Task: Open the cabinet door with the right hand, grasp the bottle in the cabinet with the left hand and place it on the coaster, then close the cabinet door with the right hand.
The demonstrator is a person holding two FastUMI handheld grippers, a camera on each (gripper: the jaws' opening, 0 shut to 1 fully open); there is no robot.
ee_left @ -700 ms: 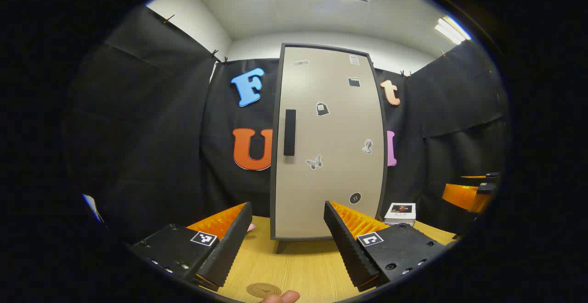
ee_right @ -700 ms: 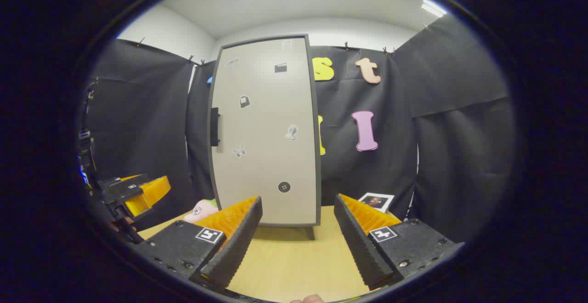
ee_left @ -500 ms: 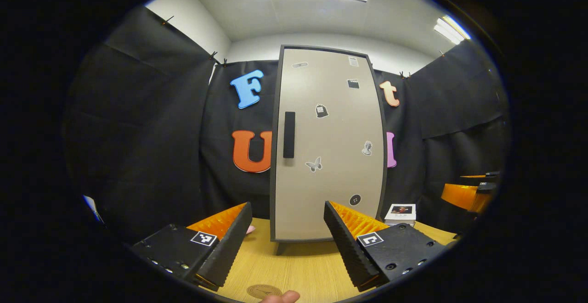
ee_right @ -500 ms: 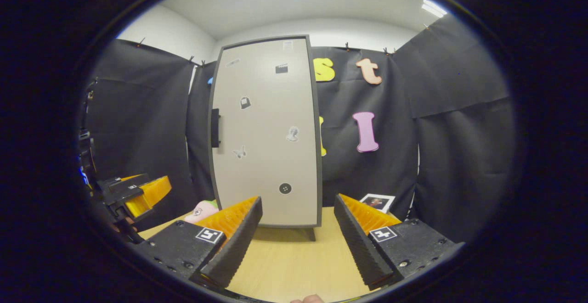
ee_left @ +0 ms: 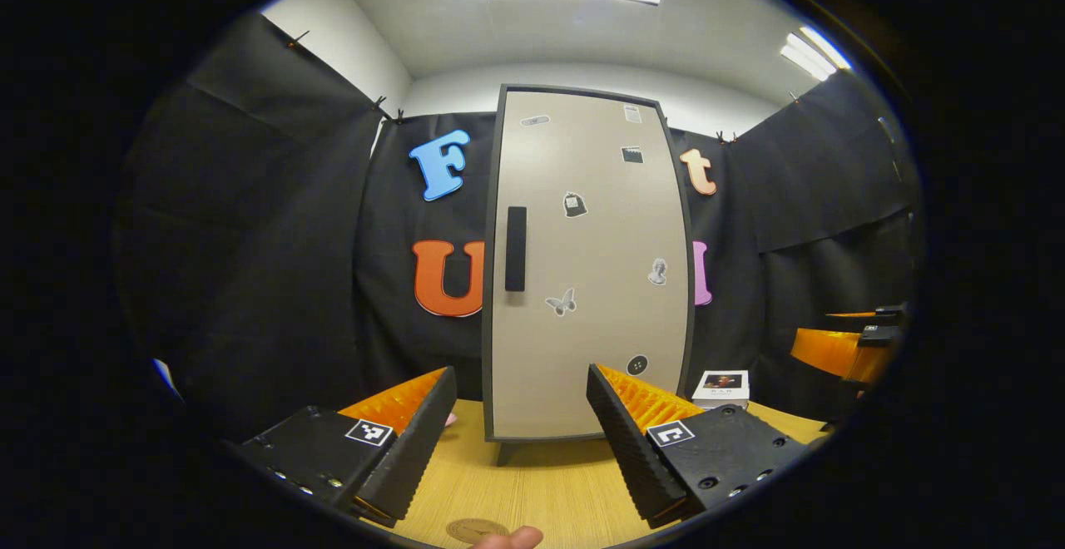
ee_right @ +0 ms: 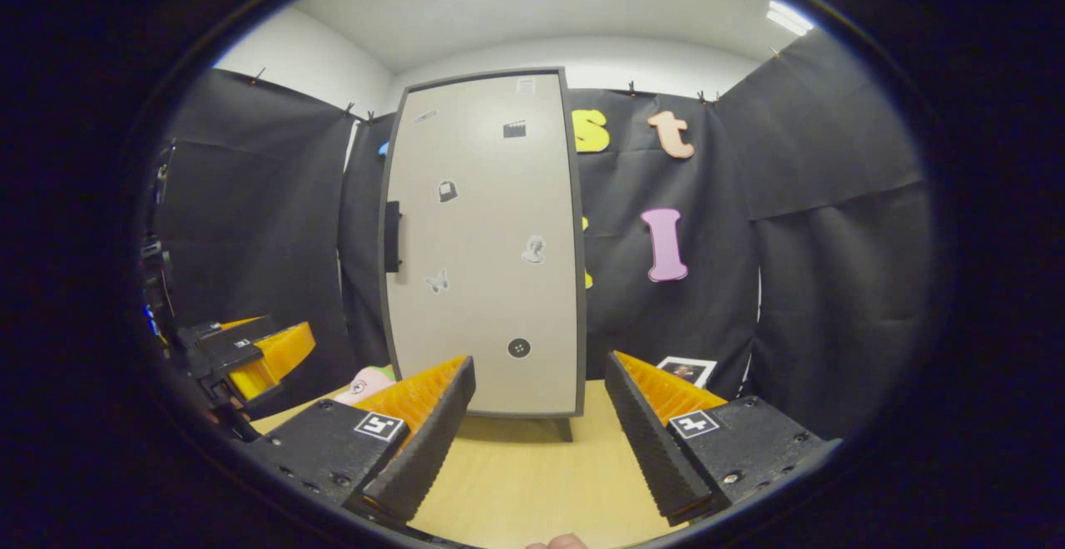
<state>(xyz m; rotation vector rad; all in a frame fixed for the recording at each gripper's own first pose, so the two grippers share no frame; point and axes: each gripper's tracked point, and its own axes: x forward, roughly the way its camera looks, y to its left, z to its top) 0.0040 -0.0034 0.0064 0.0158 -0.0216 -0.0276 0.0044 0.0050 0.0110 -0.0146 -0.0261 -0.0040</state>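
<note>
A tall grey cabinet (ee_left: 582,283) with a dark frame stands on the wooden table, its door shut and dotted with small stickers. The black vertical handle (ee_left: 516,248) is near the door's left edge. The door hides the cabinet's inside. A round brown coaster (ee_left: 476,530) lies on the table just in front of my left gripper (ee_left: 520,449), which is open and empty, some way short of the cabinet. In the right gripper view the cabinet (ee_right: 487,241) and handle (ee_right: 393,235) stand ahead and to the left of my right gripper (ee_right: 537,441), open with nothing between its fingers.
A small box with a picture (ee_left: 722,387) lies right of the cabinet, also seen as a box (ee_right: 686,370) in the right gripper view. A pink soft toy (ee_right: 366,383) sits left of the cabinet. Black cloth walls close in the table. A fingertip (ee_left: 507,539) shows at the bottom edge.
The cabinet sits slightly lower in both views, so both grippers have tipped or risen a little. The door stays shut and both grippers stay open.
</note>
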